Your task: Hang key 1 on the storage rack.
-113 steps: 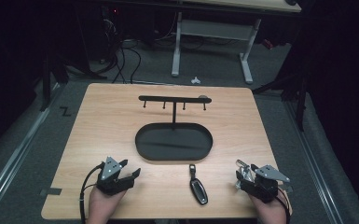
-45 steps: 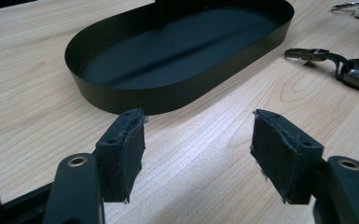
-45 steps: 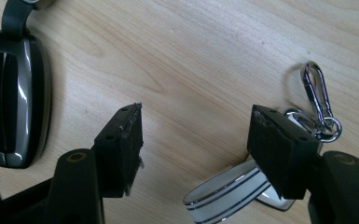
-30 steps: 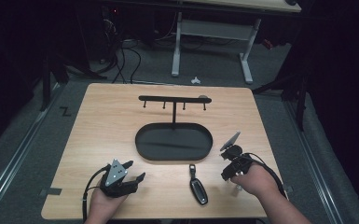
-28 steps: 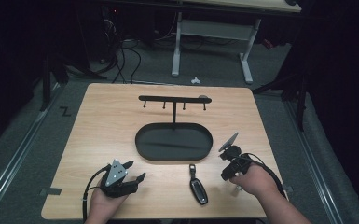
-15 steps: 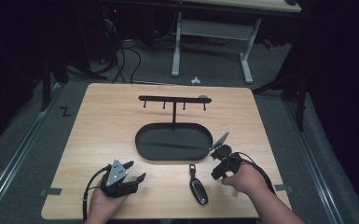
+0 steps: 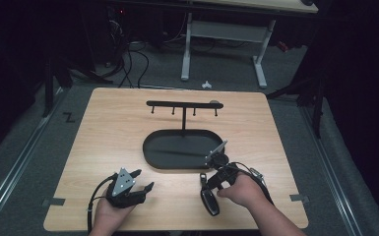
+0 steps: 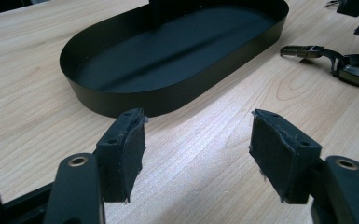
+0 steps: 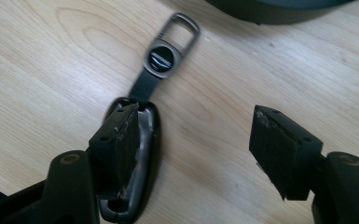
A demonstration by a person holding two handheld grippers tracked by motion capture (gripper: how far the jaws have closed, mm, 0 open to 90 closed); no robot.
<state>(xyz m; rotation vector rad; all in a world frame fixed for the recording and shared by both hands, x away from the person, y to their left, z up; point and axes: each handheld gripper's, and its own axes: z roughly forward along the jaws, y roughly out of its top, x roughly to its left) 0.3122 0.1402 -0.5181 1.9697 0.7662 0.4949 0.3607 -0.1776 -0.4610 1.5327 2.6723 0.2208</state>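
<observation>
A black car key fob [image 7: 209,199] with a strap and a metal ring lies on the wooden table near the front edge. My right gripper [image 7: 210,183] hovers right over it, pointing down. In the right gripper view its jaws [image 9: 196,135] are open and have just been opening; the left jaw covers part of the key fob [image 9: 145,88], and mostly bare wood lies between the pads. My left gripper [image 7: 145,179] rests at the front left, open and holding nothing [image 8: 198,144]. The key fob [image 8: 354,70] also appears at the right edge of the left gripper view.
A black oval tray [image 7: 150,147] sits mid-table, just beyond both grippers, with its wall close ahead in the left gripper view [image 8: 168,100]. A black hook rack [image 7: 183,104] rises on a post at the tray's far side. The floor around the table is dark.
My right hand has moved left from the table's right side to just above the key fob, and its jaws stand wider. The left gripper has stayed put.
</observation>
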